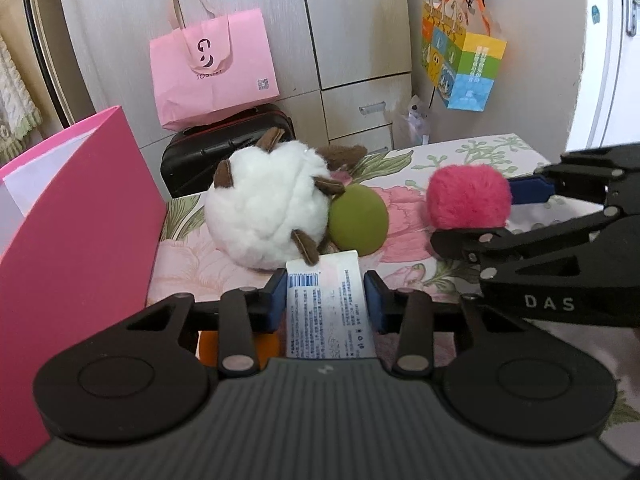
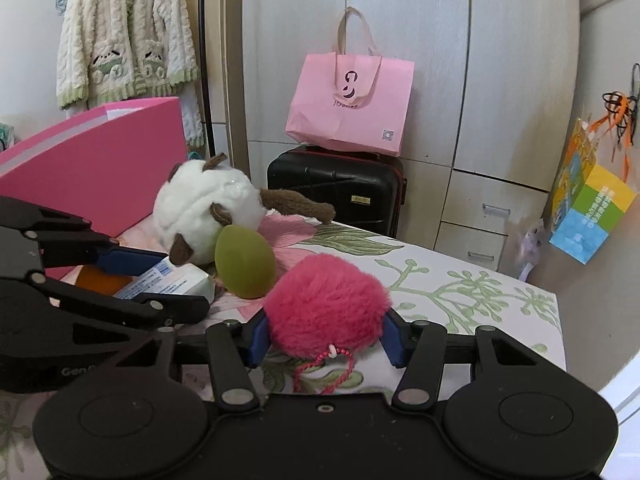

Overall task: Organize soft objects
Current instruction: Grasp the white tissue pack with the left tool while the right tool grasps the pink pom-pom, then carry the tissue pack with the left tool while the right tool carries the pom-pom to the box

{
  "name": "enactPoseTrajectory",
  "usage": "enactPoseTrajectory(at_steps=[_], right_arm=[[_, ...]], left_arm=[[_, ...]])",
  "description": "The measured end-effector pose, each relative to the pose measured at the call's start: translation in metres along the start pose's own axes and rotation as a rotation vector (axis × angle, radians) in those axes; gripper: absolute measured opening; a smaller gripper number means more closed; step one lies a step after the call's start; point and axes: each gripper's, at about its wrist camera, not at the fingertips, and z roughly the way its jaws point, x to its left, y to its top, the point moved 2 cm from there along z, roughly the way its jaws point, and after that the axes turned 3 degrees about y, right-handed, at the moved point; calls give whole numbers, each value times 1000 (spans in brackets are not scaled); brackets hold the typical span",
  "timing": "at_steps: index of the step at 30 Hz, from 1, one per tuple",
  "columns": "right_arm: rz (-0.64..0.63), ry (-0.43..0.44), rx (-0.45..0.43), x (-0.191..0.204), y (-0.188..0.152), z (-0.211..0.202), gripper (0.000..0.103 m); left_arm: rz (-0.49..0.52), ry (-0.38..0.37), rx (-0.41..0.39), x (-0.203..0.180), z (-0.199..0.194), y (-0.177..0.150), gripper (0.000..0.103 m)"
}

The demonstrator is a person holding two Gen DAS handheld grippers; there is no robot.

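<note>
Left gripper (image 1: 326, 300) clamps white tissue pack (image 1: 328, 308) by its sides, ready for lifting. Right gripper (image 2: 324, 334) squeezes pink pompom (image 2: 326, 304) near floral tabletop's (image 2: 460, 288) right edge. Mid-table: green egg-shaped sponge (image 1: 358, 224) touching white plush (image 1: 268, 204). Pink box (image 1: 76, 216), left edge, open: likely destination.

fluffy pink pompom (image 2: 326, 306), matt green egg (image 2: 245, 262), glossy paper box (image 1: 80, 216).

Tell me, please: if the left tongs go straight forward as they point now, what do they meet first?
Probably the white plush toy, directly ahead of the left tongs, which grip a tissue pack. The green ball lies slightly right; depth is uncertain.
</note>
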Motion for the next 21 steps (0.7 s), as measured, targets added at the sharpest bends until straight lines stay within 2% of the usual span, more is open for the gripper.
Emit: enactPoseTrajectory(at_steps=[8,16,21], right_arm=[[60,-21,-16,6,-12,-25,59],[80,-43,-20,18,-29,-41,59],[122,-61,-29,29,-38,-57,59]], left_arm=[[-34,-59,-29,-1,-24,-11,39],[-88,-157,-70,10,-59,-24,39],[-88,-179,-91,12,-79,-32,39]])
